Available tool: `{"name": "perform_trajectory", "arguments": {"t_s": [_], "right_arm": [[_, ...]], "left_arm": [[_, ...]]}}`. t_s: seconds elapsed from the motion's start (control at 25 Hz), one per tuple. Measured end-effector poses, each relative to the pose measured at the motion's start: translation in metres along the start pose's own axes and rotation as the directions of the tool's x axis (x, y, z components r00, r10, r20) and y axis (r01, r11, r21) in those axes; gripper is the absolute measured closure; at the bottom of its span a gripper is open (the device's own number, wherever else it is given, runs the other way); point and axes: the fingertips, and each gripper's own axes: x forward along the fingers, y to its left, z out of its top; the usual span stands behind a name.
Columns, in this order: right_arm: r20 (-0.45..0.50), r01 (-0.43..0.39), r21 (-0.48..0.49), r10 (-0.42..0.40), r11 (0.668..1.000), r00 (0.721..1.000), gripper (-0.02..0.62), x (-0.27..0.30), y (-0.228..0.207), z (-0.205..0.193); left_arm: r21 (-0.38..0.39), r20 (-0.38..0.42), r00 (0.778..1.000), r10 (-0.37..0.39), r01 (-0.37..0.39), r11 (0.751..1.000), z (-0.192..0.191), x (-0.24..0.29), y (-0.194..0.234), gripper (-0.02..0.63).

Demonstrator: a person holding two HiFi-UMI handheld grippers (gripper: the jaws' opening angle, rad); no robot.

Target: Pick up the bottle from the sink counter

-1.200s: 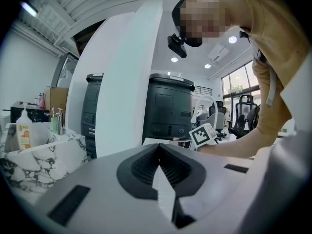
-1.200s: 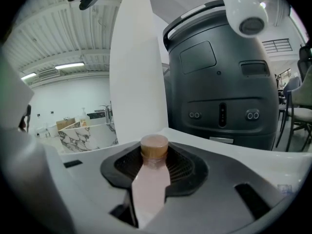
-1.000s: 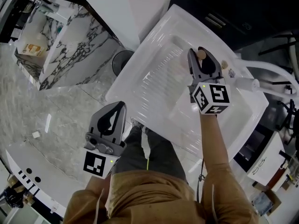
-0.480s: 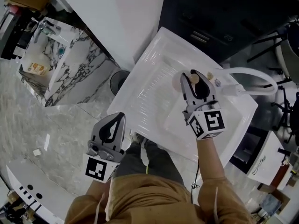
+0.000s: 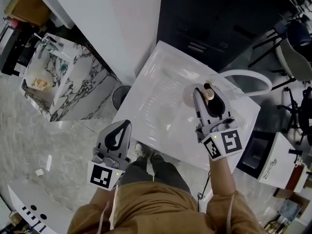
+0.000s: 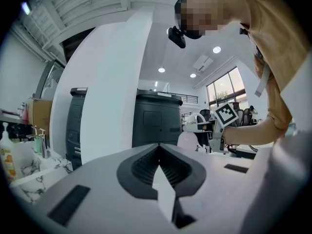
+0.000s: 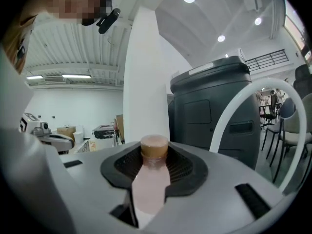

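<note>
A pale pink bottle with a tan cap sits upright between the jaws of my right gripper, which is shut on its body with the cap poking out past the tips. In the head view the bottle is held above the right part of the white sink counter. My left gripper hangs lower left, off the counter and close to the person's body. In the left gripper view its jaws meet with nothing between them.
A white hose loops past the counter's far right corner. A dark cabinet stands behind it and a white pillar to the left. A marble sink unit and a round bin lie at left on the floor.
The head view has pulled back, so the counter looks smaller. My right gripper keeps its hold on the bottle and now sits nearer the counter's right side. The left gripper has barely moved.
</note>
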Motion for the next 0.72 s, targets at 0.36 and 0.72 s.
{"name": "perform_trajectory", "arguments": {"t_s": [0.36,0.72], "right_arm": [[0.014,0.012,-0.045,-0.012,0.999,1.000,0.462,-0.036,0.009,0.039],[0.037,0.051,-0.030,-0.050,0.998,0.998,0.462,-0.074,0.015,0.062]], "left_arm": [[0.014,0.040,0.998,-0.039,0.038,0.999,0.023,-0.002,-0.007,0.606],[0.059,0.085,0.995,-0.046,0.041,0.997,0.041,-0.007,0.000,0.607]]}}
